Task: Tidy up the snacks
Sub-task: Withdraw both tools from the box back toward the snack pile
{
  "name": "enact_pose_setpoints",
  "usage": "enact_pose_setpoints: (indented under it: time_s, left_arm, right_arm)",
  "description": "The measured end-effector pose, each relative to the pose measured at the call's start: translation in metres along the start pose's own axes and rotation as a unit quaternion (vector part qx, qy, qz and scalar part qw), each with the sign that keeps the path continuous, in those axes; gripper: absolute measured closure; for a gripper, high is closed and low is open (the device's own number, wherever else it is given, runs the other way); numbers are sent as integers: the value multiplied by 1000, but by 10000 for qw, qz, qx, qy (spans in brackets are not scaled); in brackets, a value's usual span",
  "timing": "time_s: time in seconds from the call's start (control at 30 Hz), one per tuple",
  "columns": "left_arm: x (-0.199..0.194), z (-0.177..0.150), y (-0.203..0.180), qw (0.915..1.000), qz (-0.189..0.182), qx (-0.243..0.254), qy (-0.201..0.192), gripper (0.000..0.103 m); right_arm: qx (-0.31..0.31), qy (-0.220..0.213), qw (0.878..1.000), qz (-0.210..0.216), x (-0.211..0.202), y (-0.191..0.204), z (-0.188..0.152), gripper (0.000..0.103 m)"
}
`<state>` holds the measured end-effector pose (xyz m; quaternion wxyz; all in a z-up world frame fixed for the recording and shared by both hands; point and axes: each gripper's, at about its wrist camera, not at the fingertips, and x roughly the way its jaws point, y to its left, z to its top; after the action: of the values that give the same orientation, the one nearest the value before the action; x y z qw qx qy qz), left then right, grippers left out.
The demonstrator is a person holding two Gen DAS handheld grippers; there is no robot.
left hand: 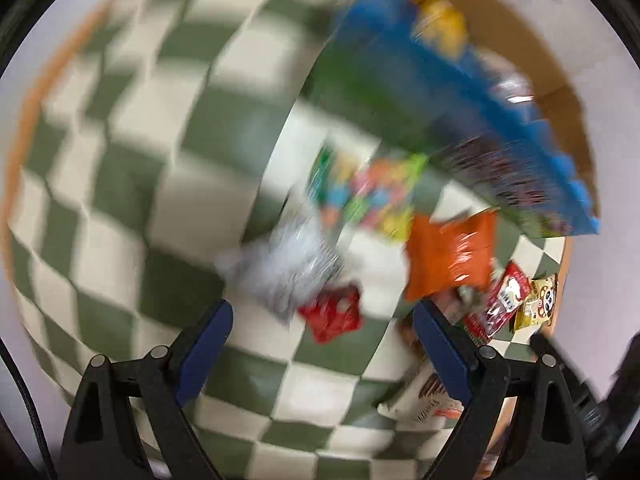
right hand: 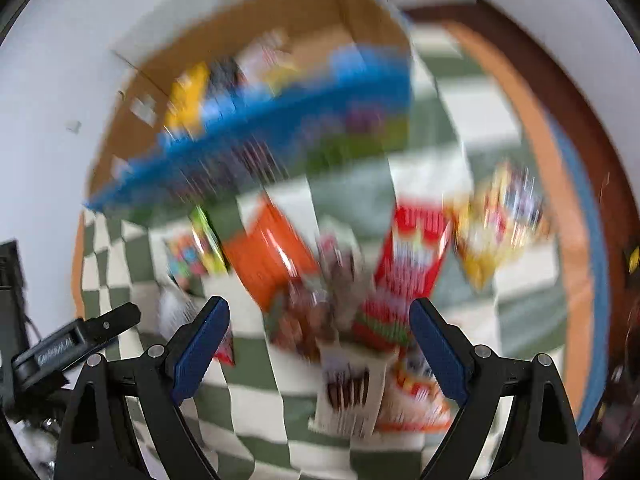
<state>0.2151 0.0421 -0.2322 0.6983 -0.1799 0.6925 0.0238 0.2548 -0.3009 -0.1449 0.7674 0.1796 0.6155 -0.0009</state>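
Left fingers point(left hand: 322, 338) spread, grasping nothing, aimed steeply down over a red packet point(left hand: 331, 317) and silver pouch point(left hand: 280, 266); right fingers point(right hand: 320, 336) likewise released above the blurred pile of snacks point(right hand: 344, 312) on the checked counter point(left hand: 132, 168); packets look light, crinkly, slippery, likely best pinched at a sealed edge; blue box point(right hand: 256, 136) behind.

Under you is a table with a green and white checked cloth point(left hand: 132, 168), and the pictures are blurred. On it you see an orange snack bag point(left hand: 450, 258), a silver packet point(left hand: 280, 268), a small red packet point(left hand: 332, 314) and a multicoloured candy bag point(left hand: 372, 196). A cardboard box point(right hand: 280, 12) with a blue edge stands at the far side.
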Motion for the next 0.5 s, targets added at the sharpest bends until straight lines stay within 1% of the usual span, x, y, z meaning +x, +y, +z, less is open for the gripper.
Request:
enact_pose_setpoints:
  time_s: [0.07, 0.1, 0.13, 0.17, 0.23, 0.27, 0.3, 0.33, 0.37, 0.4, 0.43, 0.47, 0.5]
  left_arm:
    - [23, -2, 17, 9983, -217, -408, 350, 11]
    - [33, -3, 23, 9967, -297, -593, 457, 12]
    - [37, -4, 26, 9966, -219, -667, 438, 12]
    - [39, -4, 26, 9977, -34, -606, 295, 12]
    - [36, -3, 19, 9993, 247, -290, 43, 12]
    - [33, -2, 12, 9985, 524, 43, -135, 12]
    - [29, -2, 0, 9947, 823, 500, -359, 12]
    - [26, -2, -13, 9873, 1107, 998, -546, 12]
    - [25, -3, -21, 9809, 1299, 1293, -646, 12]
    - [26, -5, -34, 9689, 1550, 1766, -777, 12]
    - [29, -7, -43, 9594, 1677, 2124, -797, 12]
    - [34, -10, -51, 9487, 1819, 2469, -769, 12]
    - [44, -12, -59, 9356, 2008, 2827, -662, 12]
  right_arm:
    - [203, 345, 9992, -7, 24, -12, -17, 11]
    - [265, 455, 9986, -26, 32, -15, -24, 11]
    - [340, 595, 9976, -23, 41, -19, -32, 12]
    - [381, 706, 9968, -18, 48, -22, -38, 13]
    - [384, 881, 9954, -68, 60, -27, -50, 14]
    - [349, 919, 9951, -107, 63, -27, -55, 14]
    - [300, 953, 9949, -147, 65, -27, -57, 14]
    - [230, 1001, 9945, -202, 68, -26, -62, 14]
    - [173, 1048, 9940, -248, 72, -25, -66, 14]
    - [108, 1108, 9934, -282, 77, -24, -70, 14]
    - [31, 1195, 9923, -319, 83, -22, -75, 15]
    - [-19, 1229, 9918, -355, 88, -21, -78, 17]
    - [-71, 1243, 9915, -380, 91, -18, -81, 17]
